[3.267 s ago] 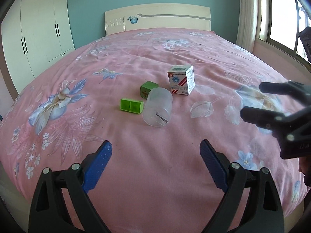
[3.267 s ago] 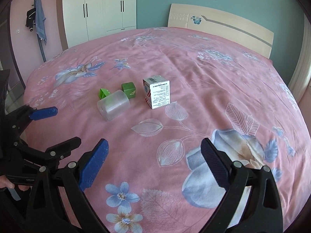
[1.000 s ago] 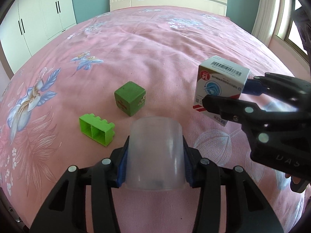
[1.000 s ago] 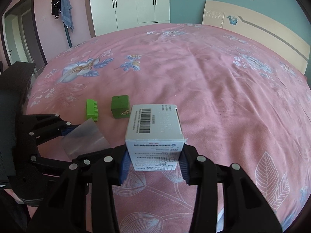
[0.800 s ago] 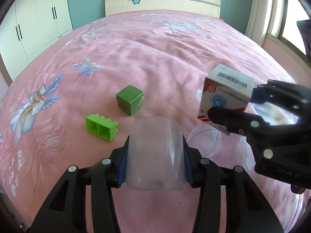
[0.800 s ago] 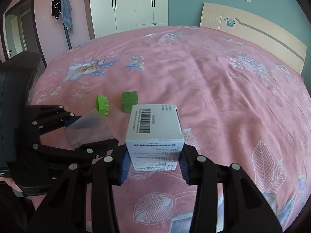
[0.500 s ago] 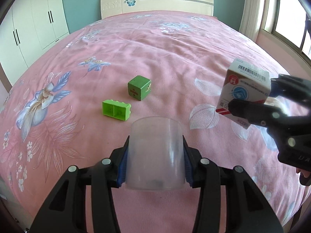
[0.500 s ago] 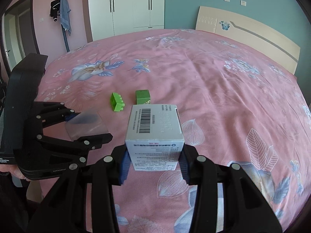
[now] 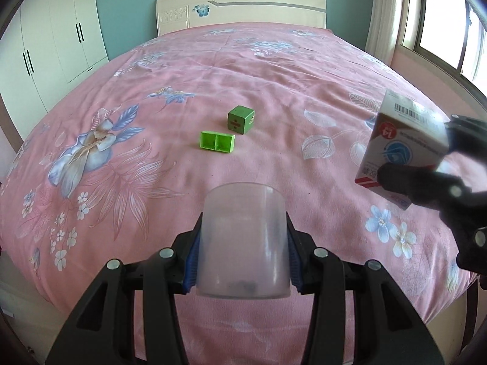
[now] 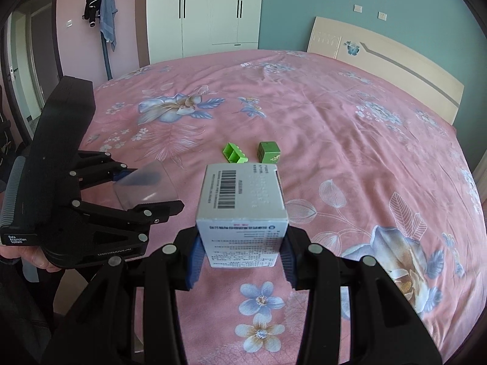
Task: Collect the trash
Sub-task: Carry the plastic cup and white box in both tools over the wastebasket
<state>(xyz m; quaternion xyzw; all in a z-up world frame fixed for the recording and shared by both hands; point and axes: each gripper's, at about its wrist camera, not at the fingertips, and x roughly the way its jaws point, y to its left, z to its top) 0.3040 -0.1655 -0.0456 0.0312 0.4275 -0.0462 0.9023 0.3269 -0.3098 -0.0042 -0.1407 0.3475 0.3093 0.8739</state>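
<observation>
Left tool [image 9: 243, 252] clamps clear cup [image 9: 243, 240] (contents blurred); right tool [image 10: 242, 254] clamps white box [image 10: 242, 210], print unreadable.

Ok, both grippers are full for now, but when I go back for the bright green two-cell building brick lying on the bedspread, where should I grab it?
Take the bright green two-cell building brick across its two long side walls, coming down from above. It lies on its side with the open cells showing, so those walls are flat, parallel and narrow enough for the jaws. The dark green cube sits just behind it, apart, so approach from the near side.
</observation>
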